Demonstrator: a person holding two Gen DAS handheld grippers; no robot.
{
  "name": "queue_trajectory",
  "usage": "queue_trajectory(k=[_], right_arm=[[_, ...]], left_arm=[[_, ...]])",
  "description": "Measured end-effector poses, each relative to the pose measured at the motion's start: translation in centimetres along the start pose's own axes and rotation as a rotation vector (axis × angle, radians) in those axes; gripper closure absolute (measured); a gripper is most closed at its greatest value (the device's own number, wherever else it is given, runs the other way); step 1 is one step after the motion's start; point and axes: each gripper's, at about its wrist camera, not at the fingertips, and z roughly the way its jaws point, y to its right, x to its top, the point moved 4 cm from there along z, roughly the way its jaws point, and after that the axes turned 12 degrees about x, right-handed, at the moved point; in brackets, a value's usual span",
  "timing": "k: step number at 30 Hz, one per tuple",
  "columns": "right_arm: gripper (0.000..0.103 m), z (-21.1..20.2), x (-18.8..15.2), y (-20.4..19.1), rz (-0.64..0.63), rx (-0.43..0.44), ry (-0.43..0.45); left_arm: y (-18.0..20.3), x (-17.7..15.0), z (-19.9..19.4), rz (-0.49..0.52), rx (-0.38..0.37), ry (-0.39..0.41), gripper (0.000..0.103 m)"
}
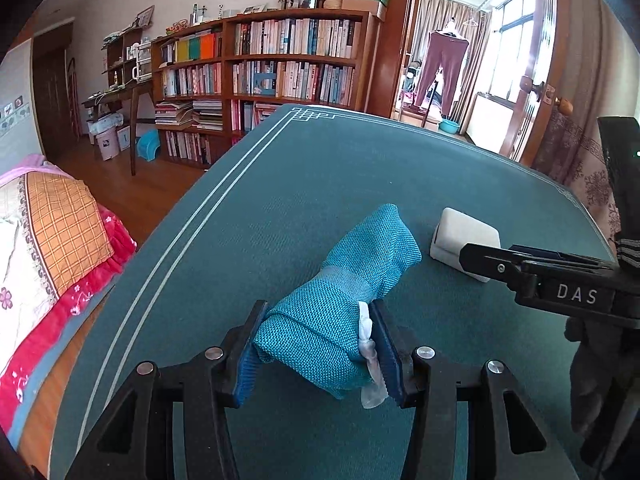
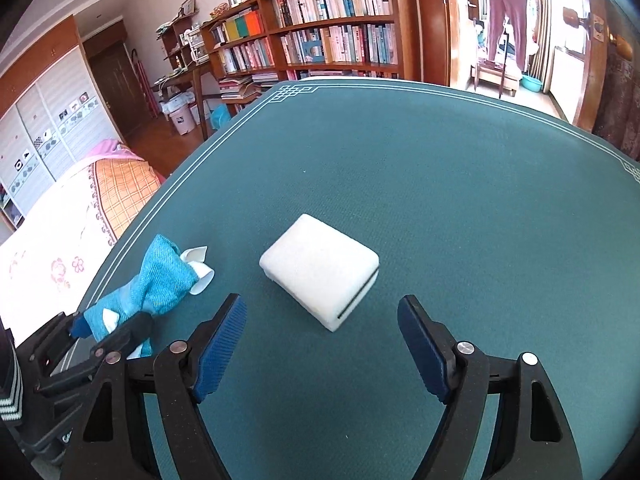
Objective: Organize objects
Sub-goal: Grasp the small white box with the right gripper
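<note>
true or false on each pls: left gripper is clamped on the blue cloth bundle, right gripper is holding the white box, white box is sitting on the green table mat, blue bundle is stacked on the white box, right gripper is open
1. The left gripper is clamped on the blue cloth bundle. True.
2. The right gripper holds the white box. False: the box lies ahead of its fingertips, untouched.
3. The white box sits on the green table mat. True.
4. The blue cloth bundle is stacked on the white box. False: the bundle is beside the box, apart from it.
5. The right gripper is open. True: its jaws stand wide apart with nothing between them.
</note>
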Motion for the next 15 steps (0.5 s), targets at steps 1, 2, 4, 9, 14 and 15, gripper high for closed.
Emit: queue_trajectory(k=[1, 2, 4, 9, 14, 15], right_arm=[[0.022, 0.4, 0.3, -0.1, 0.001, -0.005, -0.002], [0.022, 0.8, 0.6, -0.1, 0.002, -0.011, -0.003], [0.022, 1.5, 1.0, -0.2, 0.006, -0.014, -0.006], [0.022, 2.6, 1.3, -0.7, -0.004, -0.036, -0.007], [0.033, 2.9, 1.0, -0.3, 0.0, -0.065, -0.008], [0.033, 2.8, 0.9, -0.4, -0.007, -0.065, -0.01]], left_arm=[[-0.1, 0.0, 0.0, -0.005, -0.001, -0.001, 0.05], [-0.2, 0.0, 0.0, -0.01, -0.002, -0.003, 0.05], [-0.4, 0.0, 0.1, -0.019, -0.004, -0.007, 0.05], [-0.6, -0.1, 0.2, -0.03, -0.007, -0.015, 0.05], [-0.3, -0.1, 0.1, -0.021, -0.009, -0.011, 0.05], [-0.3, -0.1, 0.0, -0.019, -0.009, -0.011, 0.05]])
